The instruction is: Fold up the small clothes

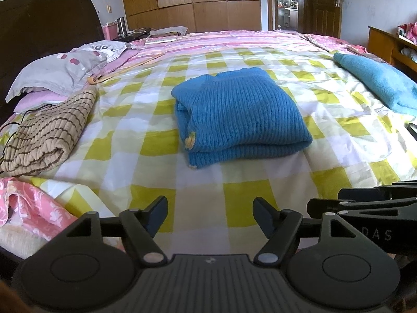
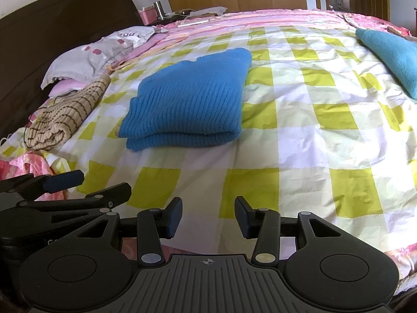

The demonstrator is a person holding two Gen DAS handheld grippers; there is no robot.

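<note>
Two claws side by side, left claw and right claw angled down, agape, empty, short of folded blue sweater

blue ribbed sweater; yellow-white checked sheet; tan brown-striped garment.

A checked bed carries a folded blue sweater mid-bed. A striped knit and pillow lie by its headboard edge, a teal towel opposite.
</note>
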